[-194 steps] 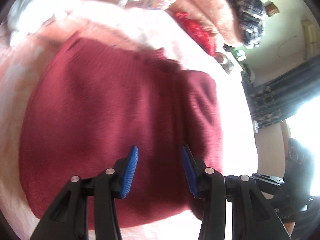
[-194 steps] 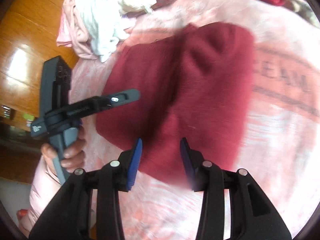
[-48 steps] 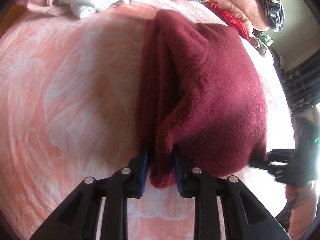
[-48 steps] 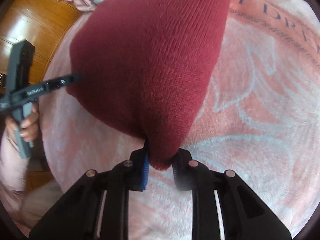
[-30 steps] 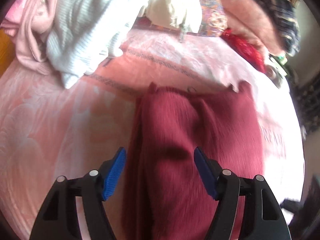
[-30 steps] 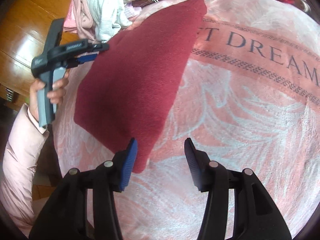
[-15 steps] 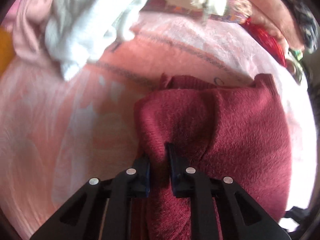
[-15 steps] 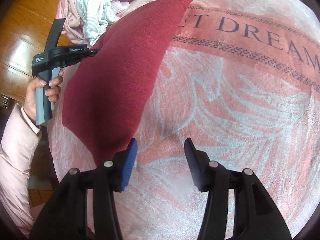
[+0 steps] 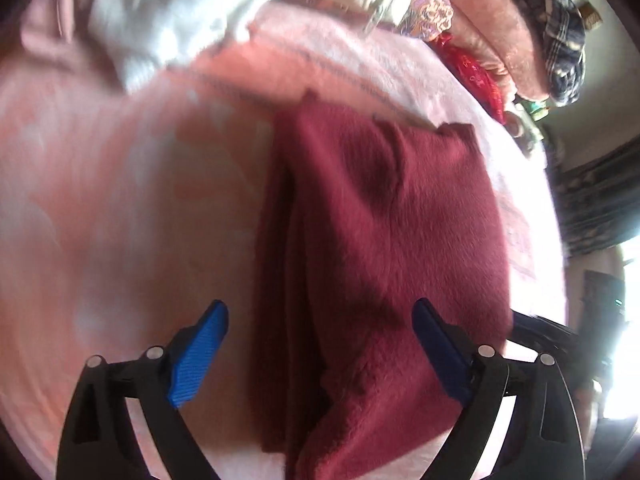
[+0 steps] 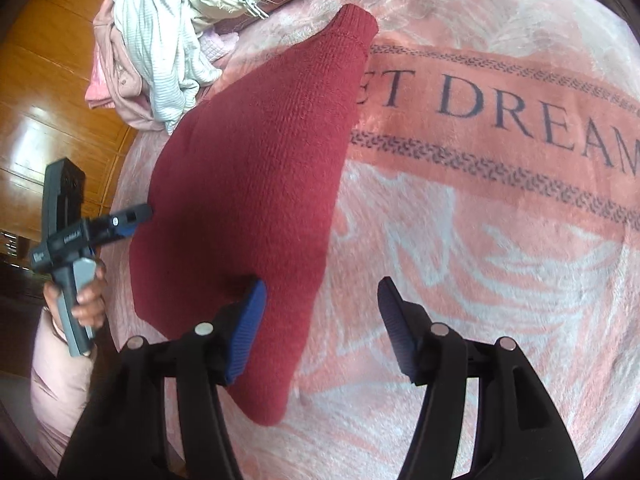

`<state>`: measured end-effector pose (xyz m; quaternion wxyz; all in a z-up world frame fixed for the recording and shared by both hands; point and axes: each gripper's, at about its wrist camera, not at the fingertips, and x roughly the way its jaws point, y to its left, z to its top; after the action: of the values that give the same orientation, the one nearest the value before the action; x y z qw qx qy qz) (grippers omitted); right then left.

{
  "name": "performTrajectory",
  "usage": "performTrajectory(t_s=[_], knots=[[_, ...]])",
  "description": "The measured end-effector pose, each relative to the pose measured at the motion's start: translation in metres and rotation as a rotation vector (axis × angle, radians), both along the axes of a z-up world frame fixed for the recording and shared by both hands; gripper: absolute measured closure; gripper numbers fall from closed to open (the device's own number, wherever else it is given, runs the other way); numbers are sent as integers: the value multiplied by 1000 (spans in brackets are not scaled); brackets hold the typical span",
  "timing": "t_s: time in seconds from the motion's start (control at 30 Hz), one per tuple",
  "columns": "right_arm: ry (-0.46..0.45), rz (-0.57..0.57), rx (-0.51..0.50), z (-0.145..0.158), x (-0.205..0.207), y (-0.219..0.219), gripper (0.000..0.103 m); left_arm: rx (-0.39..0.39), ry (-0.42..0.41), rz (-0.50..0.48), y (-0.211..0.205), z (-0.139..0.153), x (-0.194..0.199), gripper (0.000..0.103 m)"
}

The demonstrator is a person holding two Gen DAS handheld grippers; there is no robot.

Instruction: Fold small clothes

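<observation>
A dark red knitted sweater (image 9: 380, 220) lies folded lengthwise on the pink blanket (image 9: 120, 200). My left gripper (image 9: 320, 308) hovers over its near end; its jaws are opening wide and the blue pads stand clear of the cloth on both sides. In the right wrist view the sweater (image 10: 260, 160) runs from upper middle to lower left. My right gripper (image 10: 322, 286) is over its near edge, jaws opening, with the left pad above the cloth and the right pad over bare blanket, gripping nothing. The left gripper (image 10: 136, 218) shows at the sweater's left edge, held by a hand (image 10: 86, 300).
A heap of white and pink clothes (image 10: 168, 40) sits at the blanket's far left corner. More bedding and a plaid cloth (image 9: 560, 20) are piled at the back right. The blanket with dark lettering (image 10: 500, 112) stretches right of the sweater. A wooden floor (image 10: 52, 112) lies beyond the left edge.
My left gripper, shut on the sweater's fold half a second ago, has let go and opened wide. The sweater now lies flat. My right gripper's jaws have widened a little and shifted over the sweater's edge.
</observation>
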<state>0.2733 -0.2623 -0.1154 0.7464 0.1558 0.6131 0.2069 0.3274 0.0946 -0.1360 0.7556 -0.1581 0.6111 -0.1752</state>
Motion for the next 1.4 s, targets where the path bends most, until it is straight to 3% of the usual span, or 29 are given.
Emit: performTrajectory(t_s=[0.1, 0.2, 0.3, 0.53, 0.7, 0.87, 1.0, 1.03, 1.1, 1.13, 1.17, 1.4], knots=[[-4, 5, -16, 0, 8, 6, 44, -25, 2, -14, -5, -10, 0, 10], [-8, -17, 32, 3, 15, 5, 44, -90, 5, -32, -13, -15, 0, 9], [3, -18, 21, 2, 21, 10, 42, -46, 32, -53, -22, -28, 5, 5], [15, 29, -32, 2, 36, 30, 41, -74, 84, -89, -22, -38, 19, 4], [41, 78, -50, -9, 41, 53, 37, -77, 76, -136, -27, -39, 24, 3], [101, 47, 19, -33, 51, 51, 29, -71, 70, -173, -34, -44, 30, 3], [89, 32, 96, -34, 49, 45, 52, -52, 47, -176, -38, -41, 32, 3], [76, 39, 96, -31, 47, 45, 57, -44, 33, -168, -38, -40, 31, 7], [41, 48, 84, -24, 43, 47, 62, -71, -1, -163, -38, -36, 26, 28], [24, 50, 84, -21, 41, 48, 63, -118, 4, -151, -35, -34, 25, 46], [9, 52, 87, -19, 41, 49, 64, -145, 9, -133, -32, -34, 26, 54], [-43, 76, 85, 4, 20, 45, 68, -243, -24, -116, -34, -24, 6, 65]])
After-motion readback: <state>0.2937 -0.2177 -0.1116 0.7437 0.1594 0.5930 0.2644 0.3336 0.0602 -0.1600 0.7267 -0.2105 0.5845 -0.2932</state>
